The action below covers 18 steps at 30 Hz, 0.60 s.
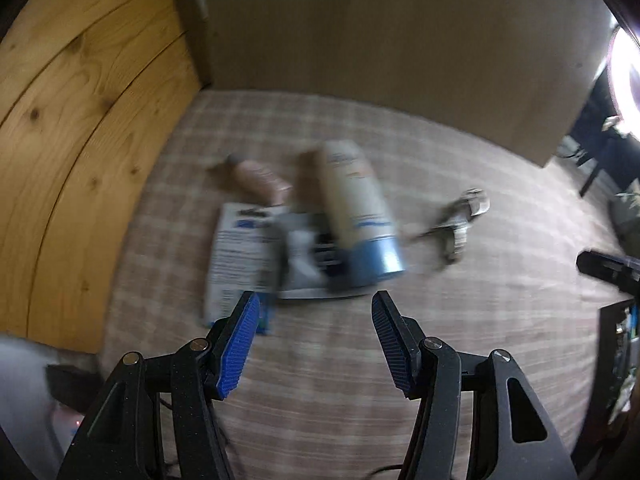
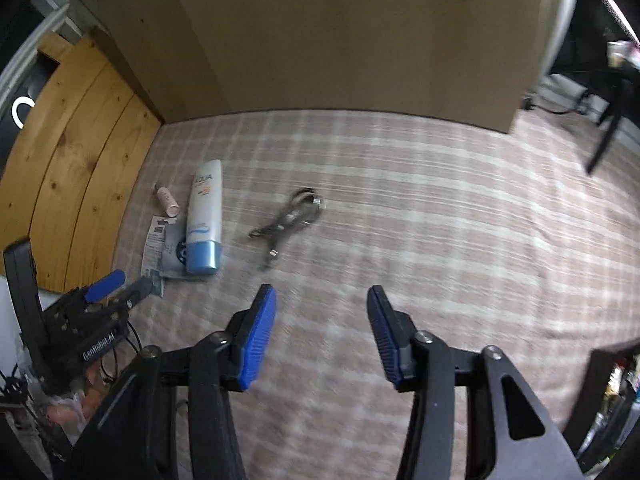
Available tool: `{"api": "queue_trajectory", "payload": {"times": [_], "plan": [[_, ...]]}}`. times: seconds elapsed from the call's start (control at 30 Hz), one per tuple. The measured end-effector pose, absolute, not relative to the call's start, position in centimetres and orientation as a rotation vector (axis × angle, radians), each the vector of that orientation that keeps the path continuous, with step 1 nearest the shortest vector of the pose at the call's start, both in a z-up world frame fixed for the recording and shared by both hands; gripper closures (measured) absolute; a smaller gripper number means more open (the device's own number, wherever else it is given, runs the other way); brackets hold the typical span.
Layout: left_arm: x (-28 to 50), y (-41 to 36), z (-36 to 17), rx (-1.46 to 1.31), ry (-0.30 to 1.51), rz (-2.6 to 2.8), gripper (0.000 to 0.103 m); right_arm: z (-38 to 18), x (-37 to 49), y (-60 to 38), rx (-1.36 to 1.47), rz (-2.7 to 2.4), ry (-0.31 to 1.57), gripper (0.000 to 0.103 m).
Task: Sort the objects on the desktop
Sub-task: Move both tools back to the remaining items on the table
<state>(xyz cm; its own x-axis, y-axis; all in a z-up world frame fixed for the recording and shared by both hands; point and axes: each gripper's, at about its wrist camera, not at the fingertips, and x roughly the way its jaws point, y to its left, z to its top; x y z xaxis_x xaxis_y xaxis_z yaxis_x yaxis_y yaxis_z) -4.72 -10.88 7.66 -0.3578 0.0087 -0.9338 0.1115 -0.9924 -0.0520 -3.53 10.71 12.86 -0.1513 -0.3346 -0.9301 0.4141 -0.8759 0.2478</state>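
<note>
We held both grippers, left and right, spread wide with nothing between their blue pads, above the plaid tablecloth. The sunscreen tube lay partly on a printed packet, a small pink tube just beside it, the coiled cable apart to the right.

Black linkage arms, silver screws, ribbed blue pads on the jaws.

pink plaid tablecloth, white-and-blue tube
</note>
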Motion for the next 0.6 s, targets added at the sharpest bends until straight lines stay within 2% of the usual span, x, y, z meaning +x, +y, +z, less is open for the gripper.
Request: {"api": "queue_trajectory", "payload": {"times": [0.03,0.1,0.6], "plan": [[-4.9,-11.4,7.2,1.752,0.151,-2.517,0.042,12.4,-3.9,10.1,1.655,-2.058,0.084,0.048],[-5.3,-12.4,6.2,1.755,0.112,-2.485,0.04,11.1,-4.7,8.9,1.695,-2.048,0.074,0.048],[-7.5,-13.8,1.9,1.801,0.026,-2.428,0.035,5.5,-8.4,4.0,1.886,-2.025,0.031,0.048]]}}
